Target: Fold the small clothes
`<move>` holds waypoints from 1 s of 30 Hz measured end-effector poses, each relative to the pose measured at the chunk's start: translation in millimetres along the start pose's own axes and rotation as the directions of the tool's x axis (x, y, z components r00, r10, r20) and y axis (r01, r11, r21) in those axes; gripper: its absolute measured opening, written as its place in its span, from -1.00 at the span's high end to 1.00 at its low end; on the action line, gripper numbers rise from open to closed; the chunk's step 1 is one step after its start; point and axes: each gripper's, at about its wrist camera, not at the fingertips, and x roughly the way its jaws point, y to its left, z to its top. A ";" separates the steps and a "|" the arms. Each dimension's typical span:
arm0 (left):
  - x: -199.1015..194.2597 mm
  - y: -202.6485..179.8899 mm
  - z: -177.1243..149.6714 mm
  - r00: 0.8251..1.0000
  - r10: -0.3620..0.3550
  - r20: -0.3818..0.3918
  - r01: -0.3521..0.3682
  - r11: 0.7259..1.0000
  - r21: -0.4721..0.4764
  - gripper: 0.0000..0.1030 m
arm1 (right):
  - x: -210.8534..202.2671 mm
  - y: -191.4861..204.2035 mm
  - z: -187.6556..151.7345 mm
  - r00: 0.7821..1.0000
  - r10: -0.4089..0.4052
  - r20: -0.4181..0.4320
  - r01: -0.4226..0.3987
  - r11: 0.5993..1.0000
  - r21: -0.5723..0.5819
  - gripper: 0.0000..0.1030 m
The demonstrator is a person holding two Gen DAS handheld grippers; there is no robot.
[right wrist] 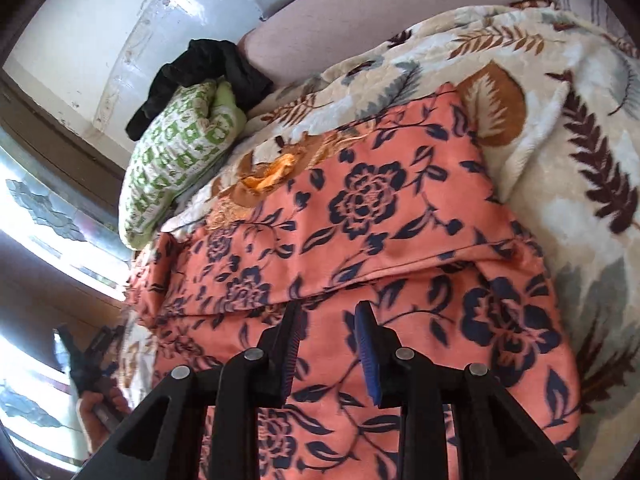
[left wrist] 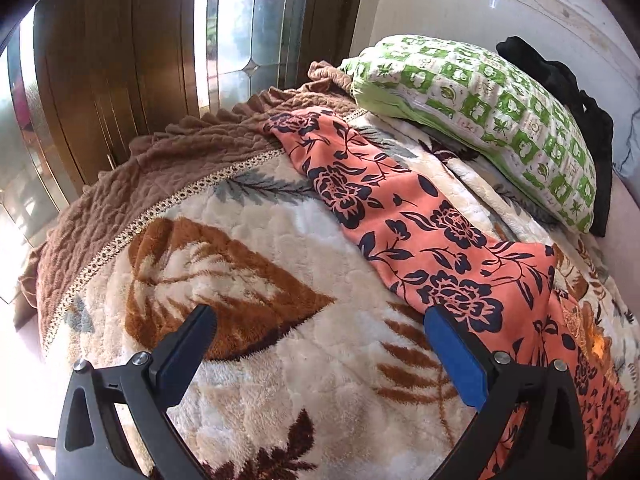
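Left wrist view: left gripper (left wrist: pixel 320 316) hangs over the fleece blanket (left wrist: pixel 248 248) with jaws spread wide and nothing between them. One blue pad (left wrist: pixel 456 360) sits just at the near edge of the orange floral garment (left wrist: pixel 420 232), not clamped on it. My read: it is staged beside the cloth edge, ready to take a corner, not committed.

The garment lies as a long strip across the bed, running from the brown quilted cover (left wrist: pixel 160 168) at the far side toward the camera, near the green patterned pillow (left wrist: pixel 492 120). A black cloth (left wrist: pixel 568 80) is bunched behind the pillow, out of the way.

Right wrist view: right gripper (right wrist: pixel 328 320) is narrowed to a small gap, tips down at the garment (right wrist: pixel 360 208) right where an upper layer's hem (right wrist: pixel 400 256) crosses the lower layer. Whether the pads actually pinch fabric, I cannot tell; the tips look like they rest on or just above the cloth.

Garment already looks doubled over here, so likely one fold is made and the right side is working the folded edge. A hand (right wrist: pixel 100 408) holding the other gripper shows at lower left, well clear.

Risk: soft fleece underneath, easy to grab blanket pile along with the cloth.
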 end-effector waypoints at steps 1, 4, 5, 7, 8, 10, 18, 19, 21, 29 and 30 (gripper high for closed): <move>6.7 6.0 6.7 0.999 -0.020 -0.031 0.020 1.000 -0.017 -1.00 | 3.6 4.9 0.3 1.000 0.019 -0.018 -0.019 1.000 -0.015 0.40; 19.8 22.6 34.1 0.998 -0.048 -0.047 0.043 0.995 -0.091 -1.00 | 12.3 22.7 -2.9 0.996 0.059 -0.060 -0.063 0.996 -0.063 0.40; 23.7 26.4 45.7 0.997 -0.062 -0.038 0.058 0.993 -0.104 -1.00 | 15.2 28.1 -5.0 0.995 0.070 -0.076 -0.076 0.994 -0.076 0.40; 35.2 32.8 70.7 0.998 -0.047 -0.033 0.042 0.991 -0.129 -1.00 | 17.6 35.4 -10.2 0.991 0.091 -0.098 -0.101 0.990 -0.102 0.40; 44.3 36.2 83.7 0.998 -0.056 -0.036 0.050 0.988 -0.145 -1.00 | 17.5 36.8 -12.5 0.990 0.094 -0.105 -0.106 0.988 -0.111 0.40; 65.8 42.4 105.5 0.994 -0.077 -0.080 0.061 0.981 -0.183 -0.86 | 16.4 36.5 -15.9 0.989 0.092 -0.114 -0.106 0.986 -0.126 0.40; 123.6 38.5 125.4 0.975 -0.162 -0.154 0.117 0.958 -0.263 -0.24 | 20.5 5.1 -9.5 0.992 0.042 -0.118 -0.049 0.997 -0.053 0.40; 124.3 36.0 127.8 0.976 -0.171 -0.137 0.131 0.957 -0.259 -0.24 | 21.7 2.7 -8.1 0.992 0.039 -0.118 -0.045 0.998 -0.046 0.40; 130.0 30.3 134.2 0.974 -0.186 -0.132 0.148 0.956 -0.253 -0.22 | 25.1 1.2 -6.2 0.992 0.032 -0.120 -0.038 0.998 -0.044 0.40; 148.0 6.6 142.4 0.992 -0.092 -0.084 0.078 0.985 -0.152 0.81 | 33.6 6.7 -5.1 0.993 0.009 -0.117 -0.019 0.996 -0.085 0.40; 148.1 8.1 141.8 0.991 -0.100 -0.086 0.085 0.984 -0.156 0.82 | 32.4 6.2 -4.2 0.994 0.008 -0.108 -0.018 0.996 -0.087 0.40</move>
